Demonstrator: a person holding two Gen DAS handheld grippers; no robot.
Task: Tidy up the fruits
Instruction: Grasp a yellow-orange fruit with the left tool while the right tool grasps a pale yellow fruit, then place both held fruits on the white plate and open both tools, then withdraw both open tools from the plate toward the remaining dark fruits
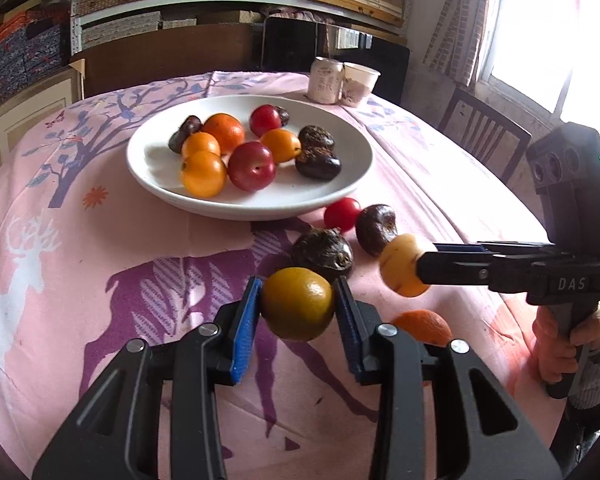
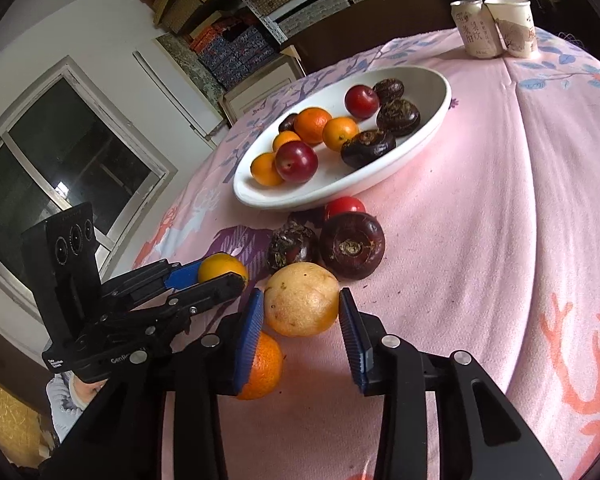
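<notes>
While you hold one gripper in each hand, your left gripper (image 1: 298, 306) is squeezed tight on a small orange-yellow fruit (image 1: 298, 304). Both blue pads (image 1: 244, 332) press on its sides, and it looks lifted a bit off the pink tablecloth (image 1: 100, 280). Far back on the cloth sits a white plate (image 1: 148, 160) with fruit in it: small oranges (image 1: 203, 174), red plums (image 1: 252, 166) and dark brown water chestnuts (image 1: 318, 164).

Just in front of the plate, on the cloth, lie a red plum (image 1: 342, 214) and two more dark chestnuts (image 1: 323, 254), close together. An orange (image 1: 422, 326) lies on the cloth near your grippers.

Next comes your right gripper (image 2: 302, 306), with a pale yellow fruit (image 2: 302, 304) between its blue pads. The left pad touches the fruit. The right pad is right beside it, and I cannot tell if it is pressing yet. So I cannot tell if that fruit is really gripped.

Behind the plate stand a can (image 1: 326, 80) and a paper cup (image 1: 360, 82), touching each other.
</notes>
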